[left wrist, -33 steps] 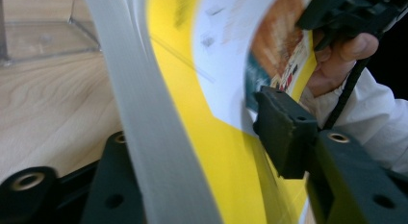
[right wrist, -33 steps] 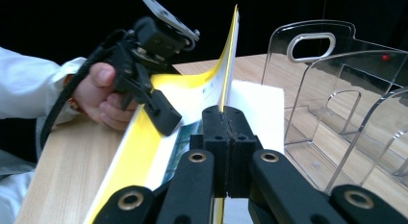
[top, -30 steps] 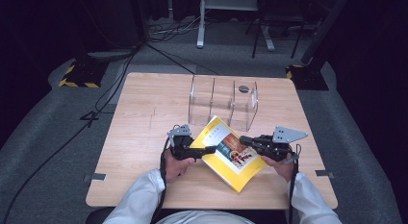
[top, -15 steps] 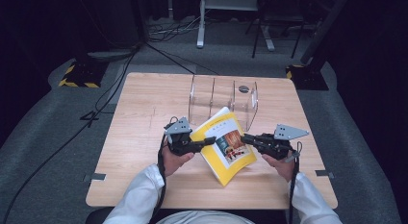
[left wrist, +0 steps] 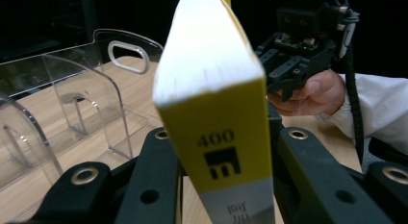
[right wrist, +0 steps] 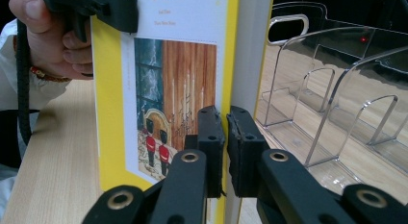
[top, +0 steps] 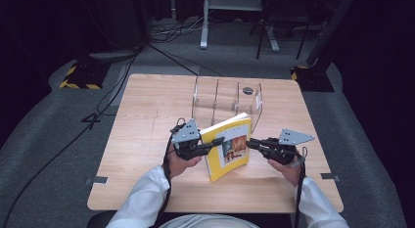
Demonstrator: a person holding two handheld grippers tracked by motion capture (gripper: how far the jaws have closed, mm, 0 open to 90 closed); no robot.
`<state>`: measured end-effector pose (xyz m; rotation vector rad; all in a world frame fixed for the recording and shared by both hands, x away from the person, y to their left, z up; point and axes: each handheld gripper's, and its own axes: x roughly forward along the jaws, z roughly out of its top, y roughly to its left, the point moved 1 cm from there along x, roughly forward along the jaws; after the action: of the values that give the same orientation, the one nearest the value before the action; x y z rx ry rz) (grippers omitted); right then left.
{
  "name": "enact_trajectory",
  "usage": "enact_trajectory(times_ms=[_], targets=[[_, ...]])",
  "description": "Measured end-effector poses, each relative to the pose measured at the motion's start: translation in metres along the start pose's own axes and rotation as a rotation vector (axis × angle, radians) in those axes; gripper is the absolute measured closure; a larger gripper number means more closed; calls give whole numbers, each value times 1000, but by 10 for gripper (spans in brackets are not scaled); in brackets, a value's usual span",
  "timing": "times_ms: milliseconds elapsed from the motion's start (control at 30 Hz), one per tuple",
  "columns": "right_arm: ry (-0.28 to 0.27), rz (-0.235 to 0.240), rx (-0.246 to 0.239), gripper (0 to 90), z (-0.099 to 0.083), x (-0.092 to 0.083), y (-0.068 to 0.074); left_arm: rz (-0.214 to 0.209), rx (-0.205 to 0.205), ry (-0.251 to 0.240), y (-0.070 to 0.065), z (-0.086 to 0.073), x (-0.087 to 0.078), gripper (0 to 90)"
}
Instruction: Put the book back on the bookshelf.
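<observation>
Book held upright between two grippers near the table's front edge.

Standing on its lower edge on the wooden table (top: 147, 120), the yellow book (top: 230, 149) is tilted slightly, front of centre, just before the clear acrylic rack (top: 225, 96) that sits toward the far edge. The left gripper (top: 215, 141) has just been closing, and its jaws are now clamped across the book's spine side, the thick block of pages showing between them in the left gripper view. The right gripper (top: 250, 144) has its pads pressed nearly together on the cover's free edge, jaws just easing apart slightly. Both hands rest low over the table.
</observation>
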<state>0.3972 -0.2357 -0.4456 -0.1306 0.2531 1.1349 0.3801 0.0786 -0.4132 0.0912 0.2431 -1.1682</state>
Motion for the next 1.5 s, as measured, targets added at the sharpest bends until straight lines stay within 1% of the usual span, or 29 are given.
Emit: enact_trajectory(times_ms=[33, 67, 100, 133, 200, 233, 267, 333, 367, 433, 500, 567, 600, 667, 733, 833, 867, 900, 933, 967, 1033, 1100, 1167, 1233, 1300, 1367, 1400, 1433, 1500], targets=[[3, 4, -4, 849, -1, -1, 0, -7, -7, 3, 1, -4, 1, 716], [5, 2, -10, 850, -1, -1, 0, -7, -7, 3, 1, -4, 1, 711], [10, -1, -12, 854, -2, -2, 0, -4, -18, 0, 2, -8, 2, 712], [10, -1, -12, 854, -2, -2, 0, -11, -39, -17, 3, -11, 2, 712], [4, 8, -8, 861, -3, -3, -1, -7, -39, -37, 2, -14, 1, 712], [11, -3, -16, 861, -3, -2, 0, -7, -39, -37, 2, -15, 1, 706], [11, -3, -16, 861, -3, -2, 0, -8, -42, -35, 2, -16, 1, 706], [9, 1, -6, 869, -4, -2, -1, -12, -60, -33, 5, -19, 1, 703], [8, 0, -10, 870, -4, -2, -1, -12, -71, -28, 6, -21, 1, 699], [11, -3, -13, 873, -4, -1, 0, -7, -80, 0, 8, -25, 2, 682], [14, -16, -22, 875, -4, 0, 0, 2, -77, 22, 8, -29, 3, 678], [12, -19, -28, 876, -4, 1, 1, -10, -73, 39, 7, -31, 2, 680], [10, -18, -27, 876, -4, 1, 1, -7, -64, 43, 7, -31, 2, 680], [9, -15, -32, 876, -5, 2, 1, -10, -64, 44, 5, -32, 2, 680], [9, -17, -36, 876, -5, 2, 2, 5, -46, 51, 3, -31, 1, 680], [9, -10, -34, 862, -5, 1, 2, 10, -9, 54, -4, -29, 1, 684], [6, -10, -35, 848, -5, 0, 2, 10, 22, 56, -8, -27, 2, 687], [3, -14, -34, 809, -5, -2, 1, 9, 38, 59, -10, -26, 2, 688], [-4, -19, -27, 739, -5, -3, 1, 8, 53, 60, -13, -25, 3, 691], [-8, -21, -18, 680, -5, -4, 0, 2, 58, 61, -15, -24, 3, 695], [0, -20, -10, 617, -3, -6, -2, -8, 82, 62, -18, -23, 4, 700], [3, -33, -5, 486, 1, -8, -3, -22, 99, 66, -21, -21, 5, 704], [1, -28, 3, 402, 4, -7, -4, -33, 108, 67, -24, -21, 5, 710], [8, -17, 9, 358, 6, -6, -4, -31, 122, 68, -26, -21, 5, 709], [11, -15, 7, 354, 7, -5, -4, -40, 122, 67, -26, -21, 5, 710], [22, 24, 4, 319, 9, -3, -3, -70, 110, 61, -27, -23, 6, 716], [32, 42, 1, 291, 9, -2, -2, -78, 115, 64, -29, -23, 6, 717], [46, 73, -2, 285, 10, -1, -2, -81, 123, 67, -32, -23, 7, 720], [68, 117, -26, 298, 11, 1, 2, -94, 140, 72, -37, -23, 8, 720]])
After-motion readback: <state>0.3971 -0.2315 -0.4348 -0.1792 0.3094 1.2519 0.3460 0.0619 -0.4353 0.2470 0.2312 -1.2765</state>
